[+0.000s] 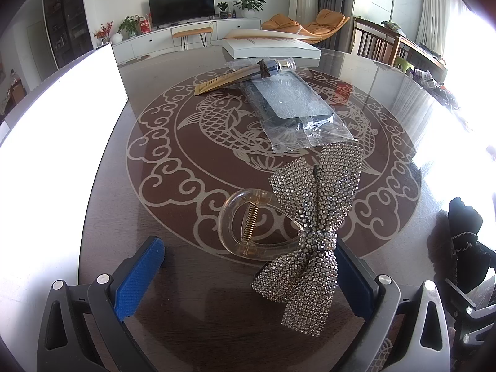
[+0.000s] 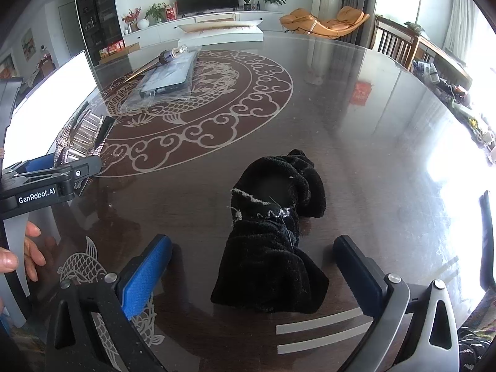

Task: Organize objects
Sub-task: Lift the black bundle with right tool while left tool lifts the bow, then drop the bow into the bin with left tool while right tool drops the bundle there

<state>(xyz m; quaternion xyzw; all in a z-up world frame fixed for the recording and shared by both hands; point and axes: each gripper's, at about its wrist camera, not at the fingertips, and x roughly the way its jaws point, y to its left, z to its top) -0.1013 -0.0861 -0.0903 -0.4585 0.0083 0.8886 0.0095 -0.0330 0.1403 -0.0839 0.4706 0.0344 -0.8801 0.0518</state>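
A rhinestone bow hair clip (image 1: 310, 226) with a clear claw handle lies on the dark glass table (image 1: 186, 310), between the open fingers of my left gripper (image 1: 248, 279); it also shows at the left of the right wrist view (image 2: 83, 136). A black velvet bow (image 2: 272, 248) lies between the open fingers of my right gripper (image 2: 252, 272); it shows at the right edge of the left wrist view (image 1: 465, 238). Neither gripper holds anything.
A phone case in a clear bag (image 1: 291, 105) and a small bottle with a gold strip (image 1: 263, 69) lie farther back. A white box (image 1: 269, 46) stands at the far edge. A bright white board (image 1: 52, 142) stands at the left.
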